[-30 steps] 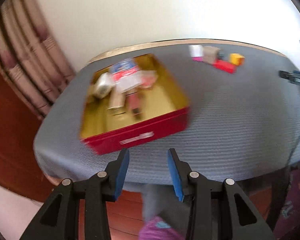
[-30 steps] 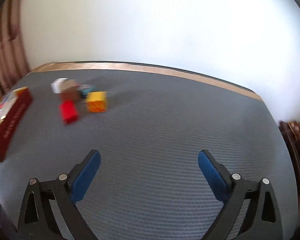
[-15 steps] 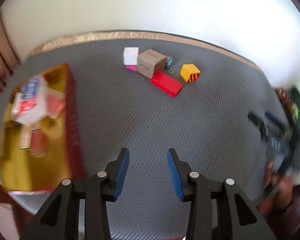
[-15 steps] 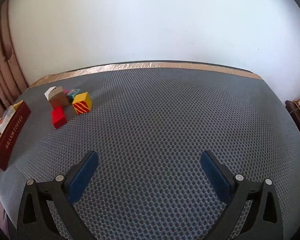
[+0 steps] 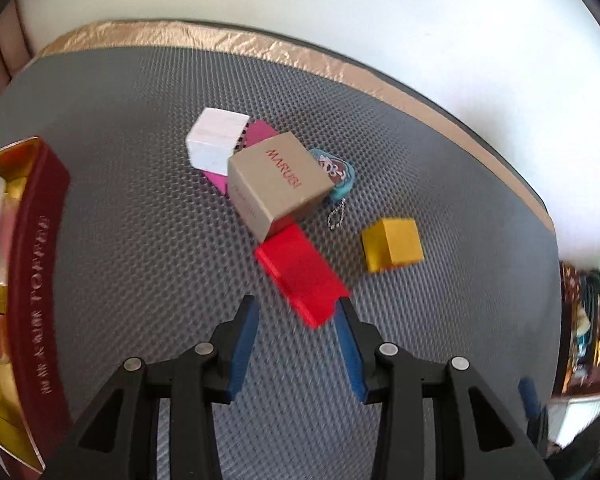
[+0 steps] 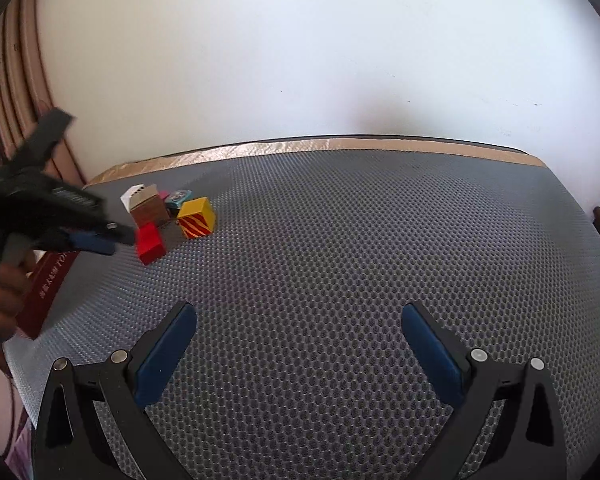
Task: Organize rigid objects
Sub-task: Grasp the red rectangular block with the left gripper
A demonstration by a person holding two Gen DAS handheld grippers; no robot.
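The left gripper (image 5: 294,316) is held with its blue pads spread and nothing between them, just short of the near end of the flat red rectangular block (image 5: 302,272), which lies on the grey mesh-covered table (image 5: 140,220). The block's near corner is seen between the fingertips, slightly towards the right one, and contact is not evident.

A clean pick is judged to need the jaws centred over the block's narrow width, aligned with its long edges, and lowered until the pads bracket both sides before closing. The far end of the red block lies against the tan cardboard box with red lettering (image 5: 278,190), so a grip near the free end is advised to avoid dragging that box or the white box (image 5: 216,144) behind it. The yellow cube (image 5: 392,244) stands apart on the right. The red tin with gold lining (image 5: 40,260), at the left, is the likely destination.

The right gripper (image 6: 300,352) hangs wide open over bare mesh, holding nothing.
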